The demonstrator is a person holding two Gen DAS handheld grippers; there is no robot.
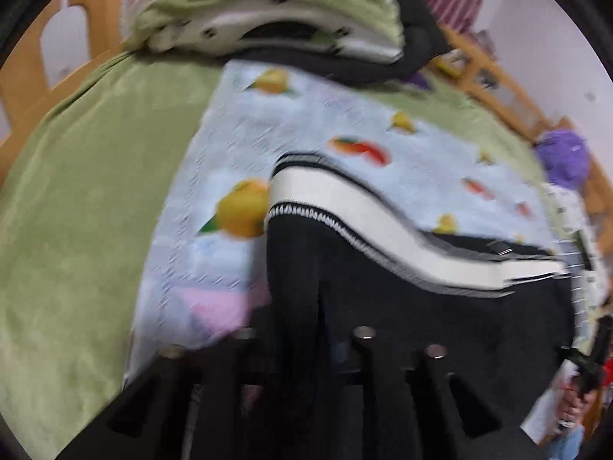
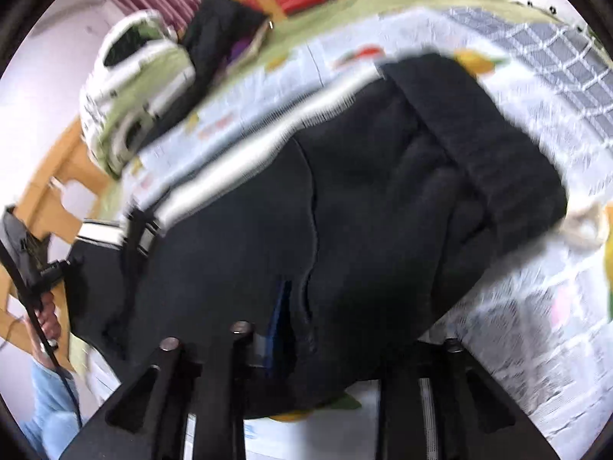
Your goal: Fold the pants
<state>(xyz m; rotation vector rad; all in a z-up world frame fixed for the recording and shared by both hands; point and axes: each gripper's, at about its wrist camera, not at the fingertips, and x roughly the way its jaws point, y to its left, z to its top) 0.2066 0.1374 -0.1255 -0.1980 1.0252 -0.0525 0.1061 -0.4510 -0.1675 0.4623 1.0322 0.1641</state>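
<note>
Black pants (image 1: pixel 402 299) with a white, black-edged side stripe (image 1: pixel 345 207) hang over a fruit-print light blue sheet on the bed. My left gripper (image 1: pixel 302 349) is shut on the black pants fabric, which bunches between its fingers. In the right wrist view the pants (image 2: pixel 383 199) are lifted, the waistband (image 2: pixel 498 153) at the far right. My right gripper (image 2: pixel 329 349) is shut on the pants fabric, which covers the gap between its fingers. Both views are motion-blurred.
A light blue fruit-print sheet (image 1: pixel 306 122) lies over a green bedspread (image 1: pixel 84 176). A folded green-and-white quilt (image 1: pixel 268 11) and dark clothes (image 1: pixel 417 27) sit at the bed's far end. A wooden bed rail (image 1: pixel 498 76) and a purple plush (image 1: pixel 563 157) are at right.
</note>
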